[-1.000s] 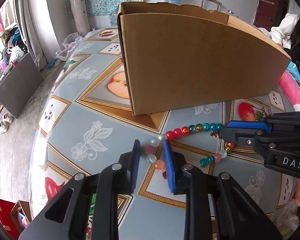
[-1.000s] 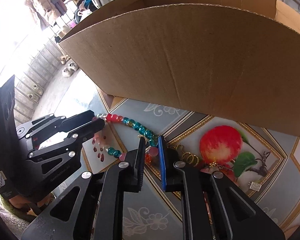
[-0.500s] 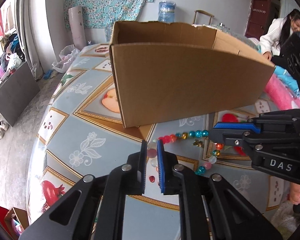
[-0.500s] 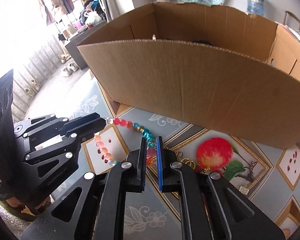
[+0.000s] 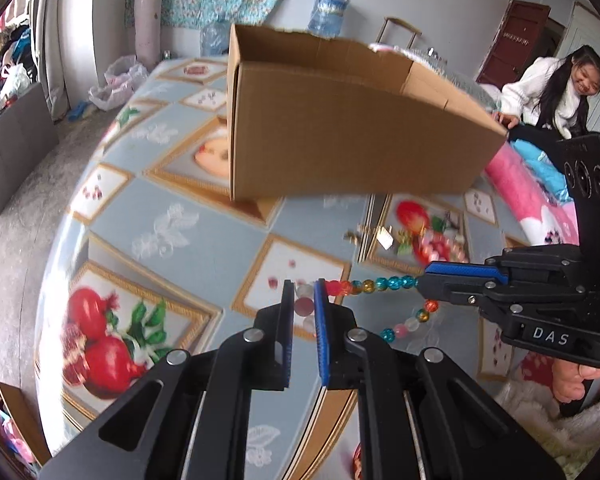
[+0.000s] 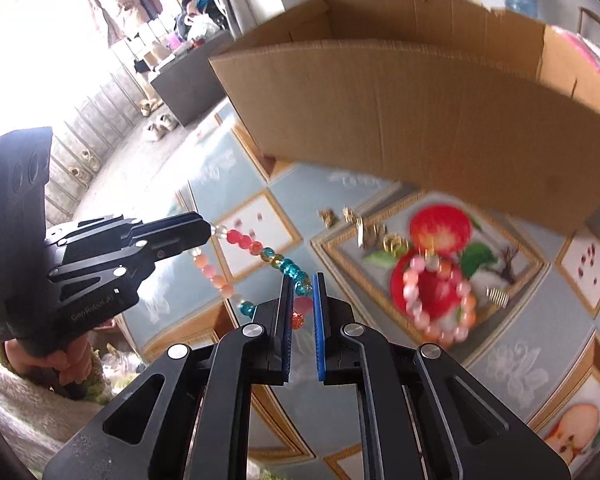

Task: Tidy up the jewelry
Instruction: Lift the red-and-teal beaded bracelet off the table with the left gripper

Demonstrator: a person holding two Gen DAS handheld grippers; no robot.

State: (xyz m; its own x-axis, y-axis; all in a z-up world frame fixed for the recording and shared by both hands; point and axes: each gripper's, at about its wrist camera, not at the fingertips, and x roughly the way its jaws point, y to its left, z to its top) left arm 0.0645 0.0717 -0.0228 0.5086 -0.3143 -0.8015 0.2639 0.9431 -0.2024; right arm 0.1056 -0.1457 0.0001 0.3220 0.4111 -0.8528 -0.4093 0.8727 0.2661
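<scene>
A bead necklace [image 5: 370, 285] of red, gold, teal and pink beads hangs stretched in the air between my two grippers, its lower loop sagging. My left gripper [image 5: 303, 292] is shut on its pale-bead end. My right gripper [image 6: 302, 286] is shut on its teal-bead end; it also shows in the left wrist view [image 5: 424, 278]. The necklace shows in the right wrist view [image 6: 260, 248] running to the left gripper [image 6: 206, 230]. A pink bead bracelet [image 6: 440, 300] and small gold earrings [image 6: 364, 232] lie on the table. An open cardboard box [image 5: 340, 128] stands behind them.
The table wears a blue cloth with fruit pictures [image 5: 172, 232]. Its left edge drops to the floor. A person in white [image 5: 556, 88] sits at the far right beside pink bedding [image 5: 532, 200]. The box fills the far side of the table [image 6: 440, 100].
Both grippers have risen and pulled back from the box with the necklace, lifting it off the table. It now hangs taut between them. The bracelet and earrings have come into view.
</scene>
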